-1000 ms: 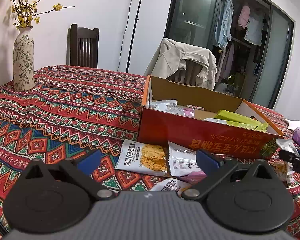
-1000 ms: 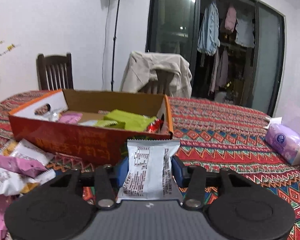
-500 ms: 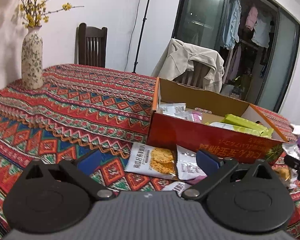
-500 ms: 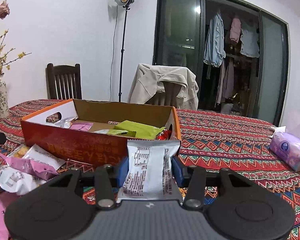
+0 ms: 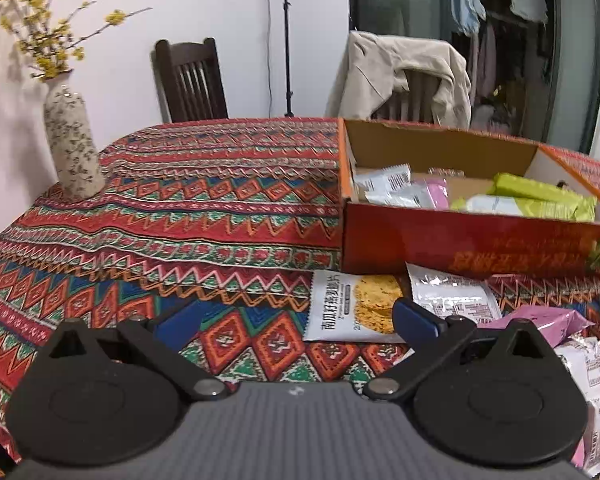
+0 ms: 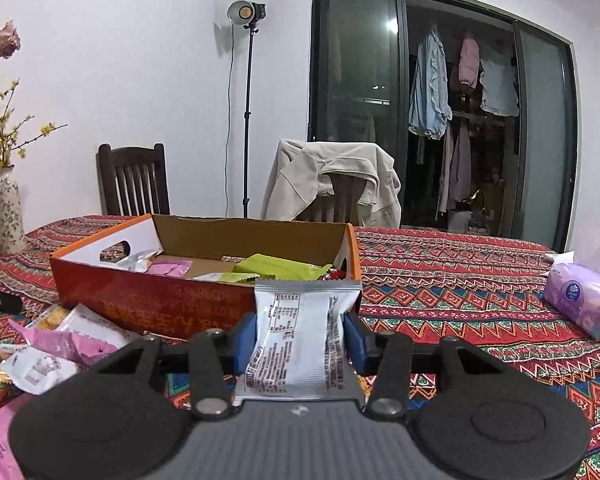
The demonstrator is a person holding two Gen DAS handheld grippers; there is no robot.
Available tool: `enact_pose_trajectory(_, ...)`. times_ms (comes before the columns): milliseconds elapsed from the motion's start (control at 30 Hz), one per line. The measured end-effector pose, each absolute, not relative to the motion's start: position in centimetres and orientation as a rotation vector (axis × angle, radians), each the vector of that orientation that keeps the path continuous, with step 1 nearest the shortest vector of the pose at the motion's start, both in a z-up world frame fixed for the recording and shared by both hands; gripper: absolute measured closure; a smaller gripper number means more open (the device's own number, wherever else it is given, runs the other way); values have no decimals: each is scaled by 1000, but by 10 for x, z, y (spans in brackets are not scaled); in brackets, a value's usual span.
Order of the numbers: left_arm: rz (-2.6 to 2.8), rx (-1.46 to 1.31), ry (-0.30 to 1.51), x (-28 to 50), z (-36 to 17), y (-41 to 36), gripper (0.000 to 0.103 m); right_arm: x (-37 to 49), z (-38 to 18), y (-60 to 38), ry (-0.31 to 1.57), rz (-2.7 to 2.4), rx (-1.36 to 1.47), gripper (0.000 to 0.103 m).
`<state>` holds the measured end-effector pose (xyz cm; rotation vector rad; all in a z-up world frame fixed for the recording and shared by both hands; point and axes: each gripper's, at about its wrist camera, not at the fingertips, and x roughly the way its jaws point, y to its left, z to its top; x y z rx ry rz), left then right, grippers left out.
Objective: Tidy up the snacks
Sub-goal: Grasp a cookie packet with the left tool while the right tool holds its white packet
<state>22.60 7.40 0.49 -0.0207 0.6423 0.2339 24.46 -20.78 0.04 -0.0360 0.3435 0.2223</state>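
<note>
Raised since the earlier frame, the right tool (image 6: 300, 330) grips a white snack packet (image 6: 298, 336) before the orange box (image 6: 148, 300). Left tool (image 5: 296, 324) gapes empty. Several packets lie boxed; loose packets (image 5: 354, 306) remain on the surface (image 5: 180, 216).

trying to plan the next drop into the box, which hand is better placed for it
Right. The right tongs are shut on a white snack packet, upright just in front of the orange box. The left tongs are open, holding nothing, low over the tablecloth.
</note>
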Motion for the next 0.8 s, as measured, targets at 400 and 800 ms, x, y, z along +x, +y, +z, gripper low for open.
enact_pose_trajectory(400, 274, 59, 734, 265, -11, 67, 0, 244, 2, -208, 342, 230, -30, 56)
enact_pose_trajectory(800, 182, 41, 754, 280, -14, 48, 0, 242, 3, -210, 334, 239, -24, 56)
